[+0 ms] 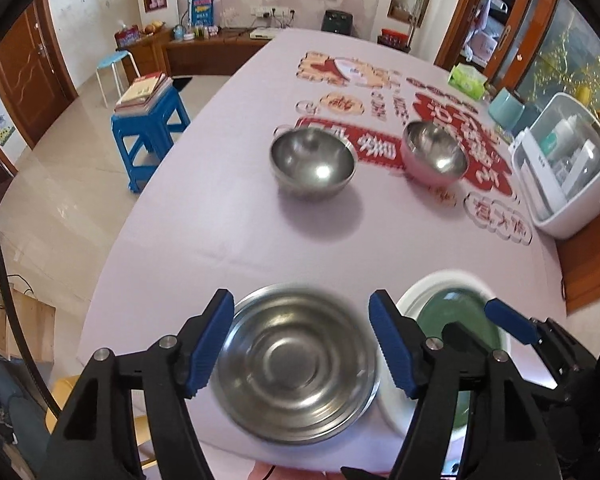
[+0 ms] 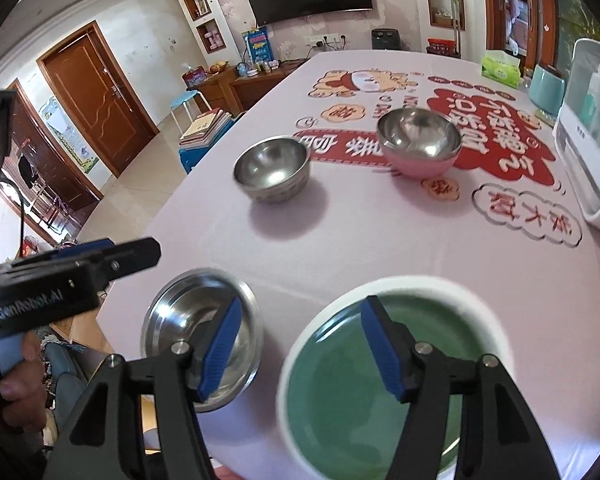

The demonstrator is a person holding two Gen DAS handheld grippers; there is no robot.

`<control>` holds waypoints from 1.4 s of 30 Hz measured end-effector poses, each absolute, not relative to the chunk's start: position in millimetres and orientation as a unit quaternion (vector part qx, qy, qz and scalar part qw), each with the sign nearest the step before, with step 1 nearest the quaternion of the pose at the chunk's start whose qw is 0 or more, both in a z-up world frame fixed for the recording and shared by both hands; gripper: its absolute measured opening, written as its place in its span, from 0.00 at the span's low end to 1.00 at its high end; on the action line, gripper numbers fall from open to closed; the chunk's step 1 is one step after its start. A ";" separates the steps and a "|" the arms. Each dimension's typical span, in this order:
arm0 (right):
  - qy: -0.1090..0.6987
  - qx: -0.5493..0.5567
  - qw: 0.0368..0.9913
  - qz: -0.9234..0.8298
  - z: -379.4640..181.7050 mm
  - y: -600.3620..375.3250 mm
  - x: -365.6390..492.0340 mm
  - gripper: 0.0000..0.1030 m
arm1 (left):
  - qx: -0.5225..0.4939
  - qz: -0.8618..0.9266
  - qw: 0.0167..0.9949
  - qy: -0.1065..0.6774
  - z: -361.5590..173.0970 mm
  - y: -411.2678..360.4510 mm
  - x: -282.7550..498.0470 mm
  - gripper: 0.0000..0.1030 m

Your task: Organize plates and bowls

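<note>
Pale lilac cloth with red printed characters covered the worktop (image 1: 204, 216), a blue plastic stool (image 1: 150, 120) stood on the tiled floor beyond its edge, and a white lidded storage box (image 1: 568, 184) sat on the cloth's far right side. Near the front edge lay the shallow round stainless-steel plate (image 1: 296, 364), and just beside it, to its right, the green ceramic plate with a white rim (image 2: 384, 376); whether the two rims touched could not be told through the blur. Further back stood a plain steel bowl (image 1: 314, 166) and, apart from it, a steel-lined bowl with a pink outside (image 2: 418, 142). The left gripper (image 1: 302, 348) hung over the steel plate with its blue jaws spread and nothing between the pads; the right gripper (image 2: 300, 348) hovered above the gap between the two plates, jaws likewise apart and empty. Both plates looked set down, so the likely next job was the bowls. To do that well, each gripper should come in steeply over a bowl rim, one jaw inside and one outside the wall, and close firmly, because polished steel would slip. Nesting the smaller bowl into the other called for a level, slow descent, and for both arms to be kept from crossing over the plates.
</note>
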State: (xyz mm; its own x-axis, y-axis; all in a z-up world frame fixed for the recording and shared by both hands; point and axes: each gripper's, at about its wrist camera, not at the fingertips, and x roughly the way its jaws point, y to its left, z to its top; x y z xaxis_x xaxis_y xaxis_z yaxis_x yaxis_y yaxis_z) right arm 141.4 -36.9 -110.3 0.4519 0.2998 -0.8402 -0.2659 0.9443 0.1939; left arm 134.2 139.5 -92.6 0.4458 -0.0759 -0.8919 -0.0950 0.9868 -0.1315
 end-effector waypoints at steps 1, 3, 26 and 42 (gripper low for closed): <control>0.496 0.016 0.852 0.166 -109.2 -41.9 146.3 0.62 | -0.082 0.008 0.848 0.523 -88.7 133.3 138.7 0.69; 0.497 0.018 0.852 0.165 -106.6 -53.2 158.3 0.62 | -0.083 0.009 0.852 0.517 -81.5 121.4 149.7 0.72; 0.481 0.049 0.862 0.150 -118.6 -161.6 312.8 0.64 | -0.125 0.038 0.840 0.526 -100.0 30.6 284.0 0.74; 0.523 0.106 0.831 0.156 -180.4 -187.8 372.2 0.64 | -0.129 0.041 0.805 0.578 -165.5 -10.8 352.9 0.74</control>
